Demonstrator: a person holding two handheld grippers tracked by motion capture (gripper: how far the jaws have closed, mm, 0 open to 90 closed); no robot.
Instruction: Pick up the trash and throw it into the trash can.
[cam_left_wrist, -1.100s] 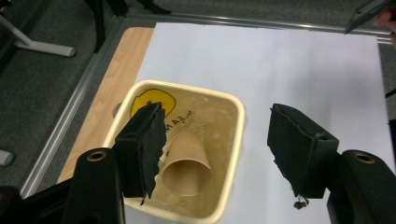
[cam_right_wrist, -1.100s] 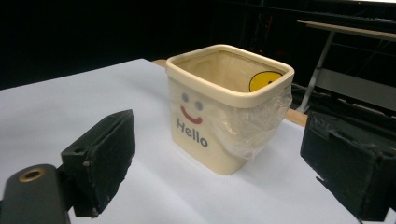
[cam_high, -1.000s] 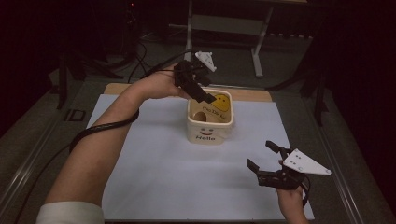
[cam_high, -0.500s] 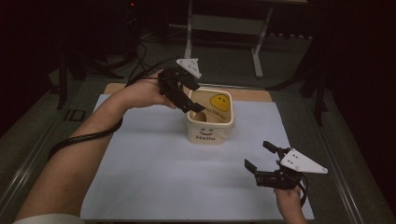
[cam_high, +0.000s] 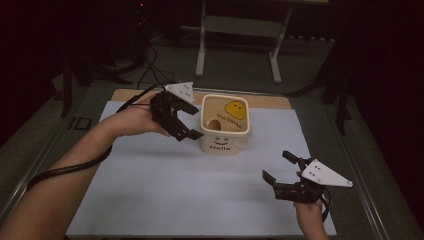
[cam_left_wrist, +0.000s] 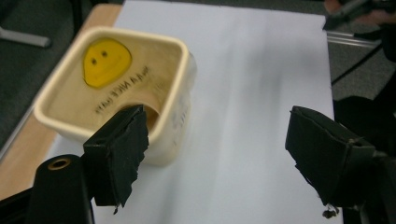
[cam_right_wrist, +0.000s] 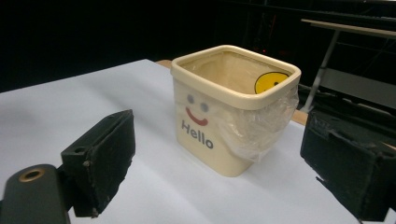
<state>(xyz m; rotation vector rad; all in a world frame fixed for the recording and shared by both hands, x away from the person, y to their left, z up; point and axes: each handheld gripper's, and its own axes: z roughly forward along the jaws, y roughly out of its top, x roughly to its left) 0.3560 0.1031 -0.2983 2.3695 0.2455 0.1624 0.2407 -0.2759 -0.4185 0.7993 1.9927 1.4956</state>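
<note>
A cream square tub (cam_high: 225, 125) printed with a smiling face and "Hello" stands at the far middle of the white sheet (cam_high: 165, 190). It has a clear plastic liner (cam_right_wrist: 261, 121) and a yellow smiley (cam_high: 235, 109) on its inner wall. My left gripper (cam_high: 192, 121) hovers just left of the tub, its jaws wide apart after just opening, with nothing between them. In the left gripper view the tub (cam_left_wrist: 116, 93) sits behind one jaw, which partly hides a brown rounded patch inside the tub. My right gripper (cam_high: 277, 166) rests open at the near right, facing the tub (cam_right_wrist: 219, 116).
A wooden board (cam_high: 270, 101) edges the sheet's far side. Metal stand legs (cam_high: 202, 45) rise on the dark floor beyond. A black cable (cam_high: 75, 167) trails from my left gripper along the forearm. The table's metal rim (cam_high: 360, 175) runs along the right.
My left gripper has come away from above the tub's opening, moving left and down beside its left wall. The right gripper has stayed where it was.
</note>
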